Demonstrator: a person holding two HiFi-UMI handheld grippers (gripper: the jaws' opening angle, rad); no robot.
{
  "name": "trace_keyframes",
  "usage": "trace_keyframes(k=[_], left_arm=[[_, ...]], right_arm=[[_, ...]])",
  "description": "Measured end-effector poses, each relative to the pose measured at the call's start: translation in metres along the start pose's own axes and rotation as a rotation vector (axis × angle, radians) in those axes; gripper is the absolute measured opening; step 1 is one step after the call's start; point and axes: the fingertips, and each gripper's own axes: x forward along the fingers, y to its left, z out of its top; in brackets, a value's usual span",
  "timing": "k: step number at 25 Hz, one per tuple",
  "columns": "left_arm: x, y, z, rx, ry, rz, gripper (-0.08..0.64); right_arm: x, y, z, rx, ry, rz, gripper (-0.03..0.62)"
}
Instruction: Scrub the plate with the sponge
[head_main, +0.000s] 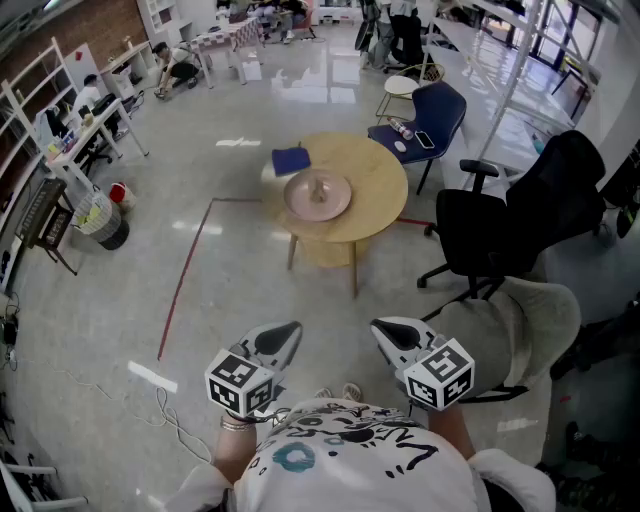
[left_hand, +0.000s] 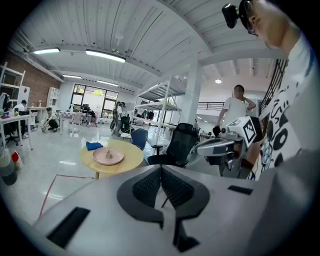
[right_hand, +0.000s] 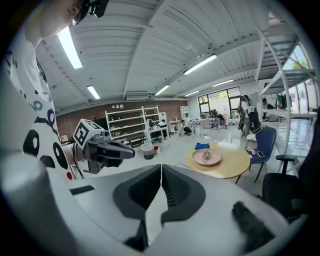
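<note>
A pink plate (head_main: 318, 196) sits on a round wooden table (head_main: 375, 190) some way ahead of me, with a small tan lump (head_main: 320, 185) in its middle. A blue pad or folded cloth (head_main: 290, 160) lies on the table's far left edge; I cannot tell which of the two is the sponge. My left gripper (head_main: 290, 328) and right gripper (head_main: 378, 325) are held side by side close to my body, well short of the table, both shut and empty. The left gripper view shows the plate (left_hand: 108, 156) beyond shut jaws; the right gripper view shows the plate (right_hand: 207, 157) likewise.
A black office chair (head_main: 510, 215) stands right of the table, a blue chair (head_main: 430, 115) behind it. A grey padded seat (head_main: 530, 320) is at my right. Red tape (head_main: 185, 280) marks the glossy floor at left. A person (left_hand: 237, 107) stands in the background.
</note>
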Motion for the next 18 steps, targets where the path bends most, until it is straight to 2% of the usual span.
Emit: trace_keyframes(k=[6,9,13,15,18], left_arm=[[0.000,0.006,-0.004,-0.024,-0.004,0.004,0.017],[-0.003,0.011,-0.007,-0.033,-0.014,0.005,0.017],[-0.010,0.020,-0.022,-0.061,-0.008,0.006,0.017],[-0.014,0.023,-0.032,-0.093,0.000,0.012,0.017],[-0.020,0.031,-0.045,-0.134,0.020,0.023,0.017]], right_arm=[[0.004,0.003,-0.013,-0.034,0.065,-0.013,0.029],[0.009,0.006,-0.011,-0.030,0.044,-0.014,0.029],[0.018,0.003,-0.010,0.087,-0.017,-0.043,0.031],[0.024,0.001,-0.017,0.142,0.000,-0.049,0.031],[0.033,0.005,-0.023,0.149,0.033,-0.033,0.031]])
